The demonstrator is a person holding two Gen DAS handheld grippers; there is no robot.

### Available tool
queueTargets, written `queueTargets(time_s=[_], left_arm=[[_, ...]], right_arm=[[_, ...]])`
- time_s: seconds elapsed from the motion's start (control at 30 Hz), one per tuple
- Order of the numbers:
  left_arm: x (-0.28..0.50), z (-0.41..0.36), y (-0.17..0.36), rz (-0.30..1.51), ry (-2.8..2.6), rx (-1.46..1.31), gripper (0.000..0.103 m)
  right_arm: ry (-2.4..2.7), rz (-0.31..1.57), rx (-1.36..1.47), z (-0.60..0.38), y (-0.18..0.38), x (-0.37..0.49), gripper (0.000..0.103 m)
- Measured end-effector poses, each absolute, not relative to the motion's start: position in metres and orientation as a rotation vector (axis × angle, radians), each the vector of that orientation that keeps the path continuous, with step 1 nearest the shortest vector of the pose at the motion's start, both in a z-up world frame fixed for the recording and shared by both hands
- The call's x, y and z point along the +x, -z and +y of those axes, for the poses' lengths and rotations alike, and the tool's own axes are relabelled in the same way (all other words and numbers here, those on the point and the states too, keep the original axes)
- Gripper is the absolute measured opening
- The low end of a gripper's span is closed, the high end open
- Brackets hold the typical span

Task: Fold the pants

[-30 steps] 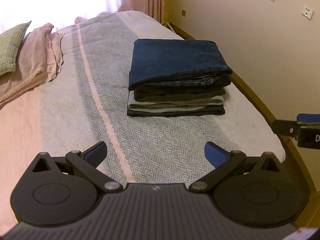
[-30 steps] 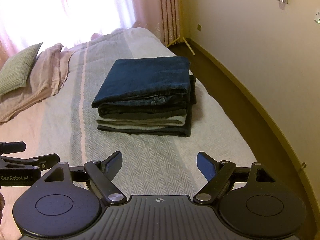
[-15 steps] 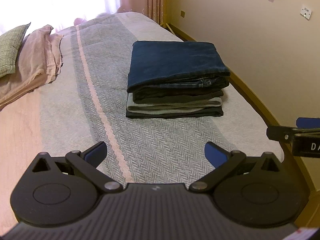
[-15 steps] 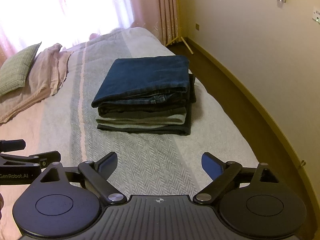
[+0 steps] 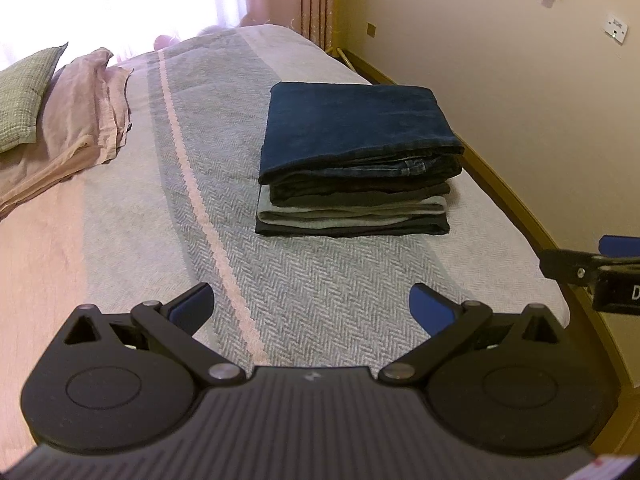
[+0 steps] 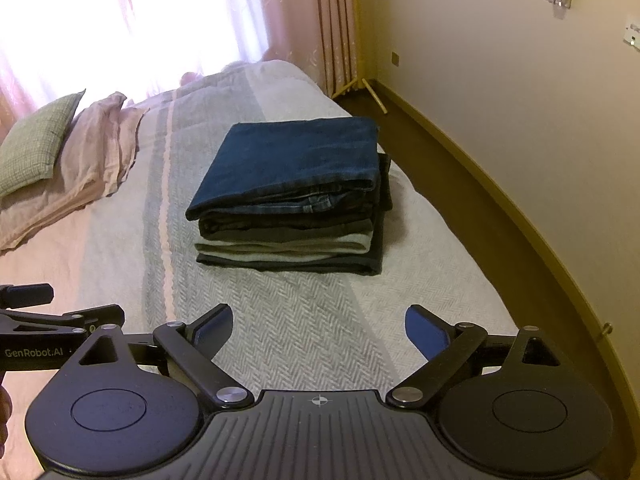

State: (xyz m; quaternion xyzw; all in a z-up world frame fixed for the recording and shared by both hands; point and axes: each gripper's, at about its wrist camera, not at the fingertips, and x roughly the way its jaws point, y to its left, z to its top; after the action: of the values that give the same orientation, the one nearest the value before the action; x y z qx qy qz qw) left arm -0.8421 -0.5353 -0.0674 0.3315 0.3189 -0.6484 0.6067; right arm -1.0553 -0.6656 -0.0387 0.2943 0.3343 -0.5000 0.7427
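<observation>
A neat stack of folded pants [image 5: 356, 184] [image 6: 292, 220] lies on the bed, with dark blue jeans [image 5: 356, 120] [image 6: 296, 156] on top and grey and black pairs beneath. My left gripper [image 5: 312, 306] hovers open over the striped blanket, short of the stack, with nothing between its blue pads. My right gripper [image 6: 320, 326] is likewise open and empty, held back from the stack's near edge. Each view catches the other gripper's finger at its edge: the right one's finger [image 5: 568, 264], the left one's finger [image 6: 60, 316].
The grey herringbone blanket [image 5: 312, 272] has a pink stripe [image 5: 208, 224]. A pink pillow [image 5: 80, 112] and a green cushion [image 5: 24, 92] lie far left. The bed's right edge drops to a dark floor [image 6: 460, 184] beside the wall [image 6: 520, 100]. Curtains [image 6: 336, 20] hang at the back.
The right gripper's jaws have spread a little wider. Both hands and the stack stay where they were.
</observation>
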Motion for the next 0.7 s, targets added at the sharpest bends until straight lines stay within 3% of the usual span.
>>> queueTargets(time_s=[0.7], left_arm=[[-0.8409,-0.5341,0.0673,0.741,1.489,0.763,0.102]], right_arm=[[1.091,0.719,0.646,-0.6648,0.0369,-1.0560,0.091]])
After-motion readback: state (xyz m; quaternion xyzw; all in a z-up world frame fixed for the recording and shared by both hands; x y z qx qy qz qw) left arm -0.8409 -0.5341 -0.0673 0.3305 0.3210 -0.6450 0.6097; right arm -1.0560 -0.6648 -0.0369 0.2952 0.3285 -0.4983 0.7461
